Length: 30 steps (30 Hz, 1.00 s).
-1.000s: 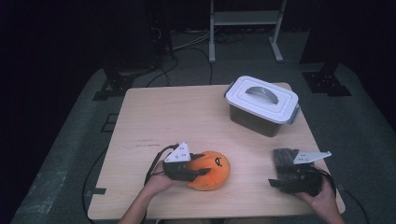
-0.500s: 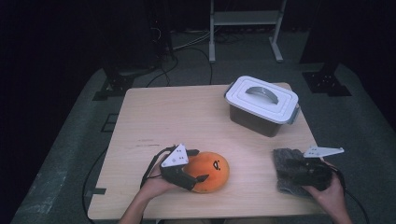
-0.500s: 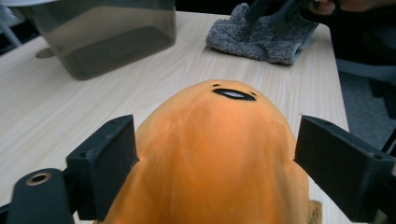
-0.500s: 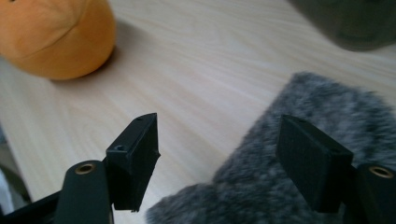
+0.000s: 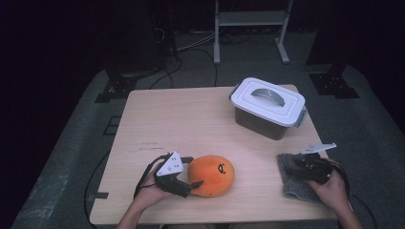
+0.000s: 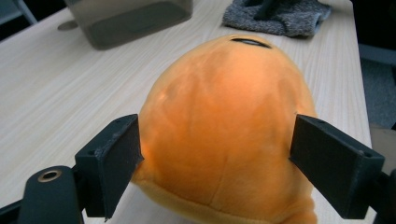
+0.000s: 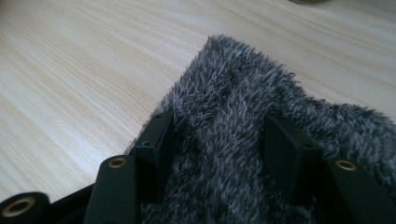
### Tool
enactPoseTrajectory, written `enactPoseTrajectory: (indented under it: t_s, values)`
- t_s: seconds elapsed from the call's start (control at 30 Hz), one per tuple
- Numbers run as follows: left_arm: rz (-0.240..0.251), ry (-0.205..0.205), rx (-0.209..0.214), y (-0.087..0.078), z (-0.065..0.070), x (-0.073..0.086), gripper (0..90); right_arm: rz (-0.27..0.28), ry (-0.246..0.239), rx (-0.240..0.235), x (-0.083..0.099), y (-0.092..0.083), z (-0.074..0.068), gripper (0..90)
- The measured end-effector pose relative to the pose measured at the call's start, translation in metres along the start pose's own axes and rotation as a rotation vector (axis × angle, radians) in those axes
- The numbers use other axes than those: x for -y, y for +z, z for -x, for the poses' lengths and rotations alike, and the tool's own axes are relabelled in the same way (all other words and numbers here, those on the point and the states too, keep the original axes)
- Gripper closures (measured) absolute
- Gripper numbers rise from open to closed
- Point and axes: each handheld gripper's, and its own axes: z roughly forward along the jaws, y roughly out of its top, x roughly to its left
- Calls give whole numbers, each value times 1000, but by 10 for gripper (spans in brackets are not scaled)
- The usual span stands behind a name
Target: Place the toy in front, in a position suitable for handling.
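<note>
An orange plush toy [image 6: 224, 135] is flanked by the left gripper [image 5: 190, 175], jaws just closing; at three o'clock (table's edge), a grey fleece cloth [image 7: 247, 154] is pinched by the closing right gripper [image 5: 305, 164].

Orange plush toy [image 5: 212, 175], speckled grey cloth [image 5: 292, 177], white-lidded grey box [image 5: 268, 107].

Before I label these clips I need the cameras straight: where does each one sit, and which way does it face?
High view: above the person's side, looking forward and down on the table; forearms, left gripper and right gripper show.
Left gripper view: rides on the left gripper, looking along its jaws, which stand either side of the orange plush.
Right gripper view: rides on the right gripper, jaws sunk into the grey cloth.
Shared: the left gripper view and the high view both show the plush, the cloth and the lidded box.
</note>
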Motion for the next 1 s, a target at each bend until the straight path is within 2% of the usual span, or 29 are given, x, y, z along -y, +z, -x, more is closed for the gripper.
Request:
enactPoseTrajectory:
  t_s: [0.03, 0.1, 0.23, 0.33, 0.5, 0.7, 0.77, 0.83, 1.0]
  values:
    - [2, -26, 11, 0, -3, 2, 170, -2, -11, 10, 0, 0, -2, 437]
    - [9, -38, 25, 3, -4, 4, 225, -6, -26, 27, 0, 1, -4, 435]
    - [-3, -32, 31, 7, -2, 5, 224, -14, -43, 55, -1, 2, -9, 423]
    - [-10, -38, 34, 9, -2, 8, 217, -27, -36, 60, -3, 3, -10, 410]
    - [5, -70, 44, 10, -5, 12, 211, -28, -38, 52, -3, 3, -11, 378]
    - [22, -91, 60, 14, -6, 17, 220, -43, -41, 58, -5, 3, -11, 384]
    - [26, -100, 68, 15, -7, 18, 227, -51, -40, 64, -6, 4, -12, 414]
    - [28, -103, 72, 16, -7, 18, 243, -64, -43, 64, -7, 3, -13, 483]
    - [38, -103, 81, 21, -5, 16, 302, -87, -52, 29, -11, 2, -16, 654]
